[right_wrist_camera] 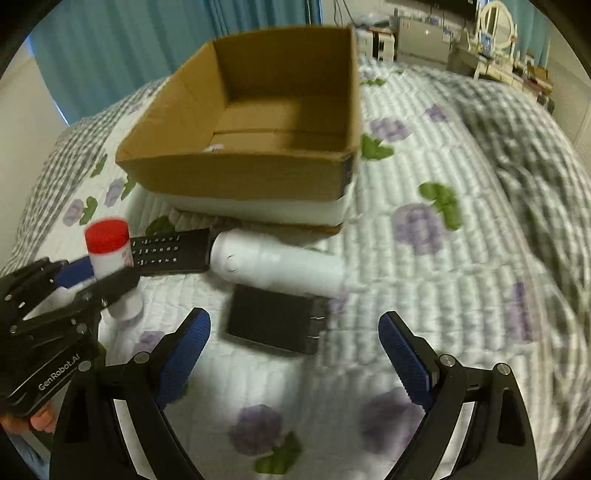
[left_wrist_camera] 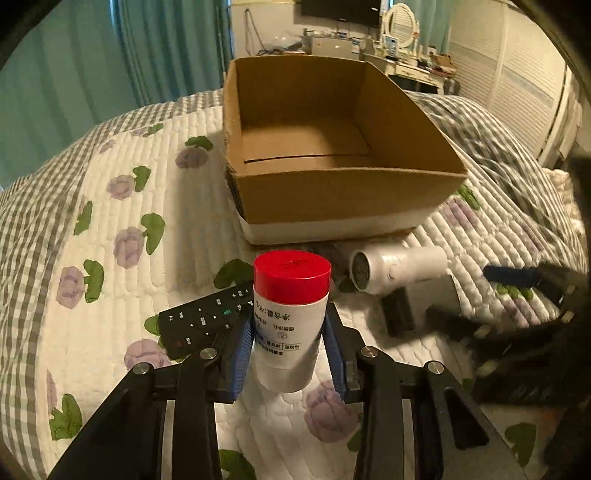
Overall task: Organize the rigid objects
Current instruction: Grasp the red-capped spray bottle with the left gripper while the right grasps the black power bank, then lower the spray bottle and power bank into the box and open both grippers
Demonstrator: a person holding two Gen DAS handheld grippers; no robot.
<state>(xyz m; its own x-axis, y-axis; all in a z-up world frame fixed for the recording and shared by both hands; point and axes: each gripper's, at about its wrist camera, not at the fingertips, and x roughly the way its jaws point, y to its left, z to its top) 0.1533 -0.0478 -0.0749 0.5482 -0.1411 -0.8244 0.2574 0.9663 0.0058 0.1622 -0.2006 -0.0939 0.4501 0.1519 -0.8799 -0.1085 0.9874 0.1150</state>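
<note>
My left gripper is shut on a white bottle with a red cap, held upright just above the quilt; it also shows in the right wrist view. An open cardboard box sits empty ahead; it shows in the right wrist view too. A black remote lies left of the bottle. A white cylindrical device and a black power adapter lie in front of the box. My right gripper is open and empty above the adapter.
Everything rests on a quilted bed cover with purple flowers and a grey checked border. Teal curtains hang behind on the left; a dresser with a mirror stands at the back right.
</note>
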